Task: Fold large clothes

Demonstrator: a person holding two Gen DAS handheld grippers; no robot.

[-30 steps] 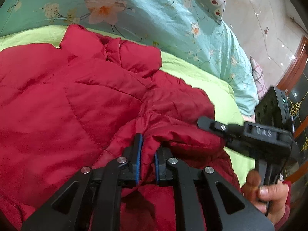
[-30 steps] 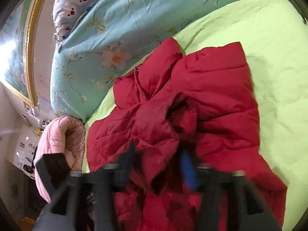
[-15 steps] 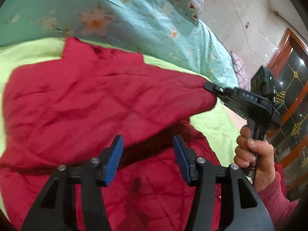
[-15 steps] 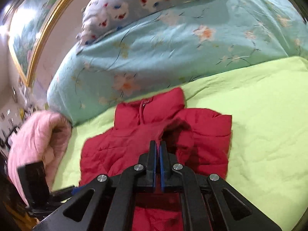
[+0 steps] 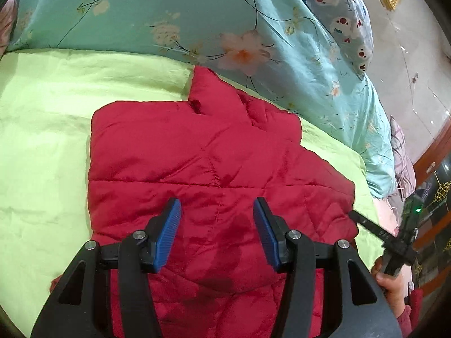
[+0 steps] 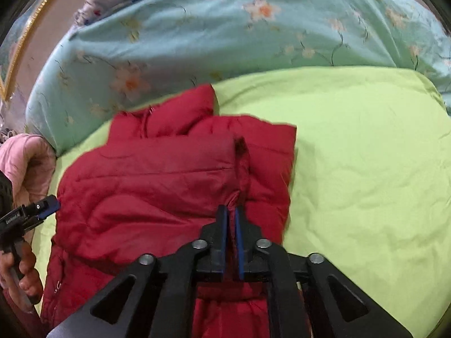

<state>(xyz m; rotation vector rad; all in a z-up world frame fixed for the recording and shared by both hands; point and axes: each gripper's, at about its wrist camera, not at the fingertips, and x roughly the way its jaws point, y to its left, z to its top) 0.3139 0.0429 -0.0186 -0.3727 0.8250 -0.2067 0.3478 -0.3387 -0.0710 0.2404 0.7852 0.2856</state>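
A red quilted jacket [image 5: 203, 155] lies spread on the lime green sheet [image 5: 42, 129], collar toward the pillows. It also shows in the right wrist view [image 6: 157, 186]. My left gripper [image 5: 217, 211] is open and empty, hovering above the jacket's lower part. My right gripper [image 6: 231, 211] is shut on a fold of the red jacket at its right side. In the left wrist view the right gripper [image 5: 355, 215] touches the jacket's right edge. In the right wrist view the left gripper [image 6: 48, 205] sits at the jacket's left edge.
A teal floral duvet [image 5: 169, 14] lies along the head of the bed, with a patterned pillow [image 5: 338, 8] behind it. A pink garment [image 6: 22, 166] lies at the bed's left edge. Bare green sheet [image 6: 366, 155] stretches to the right of the jacket.
My left gripper let go of the jacket and opened wide. My right gripper closed on the fabric and drew it out, and the bunched jacket now lies flatter.
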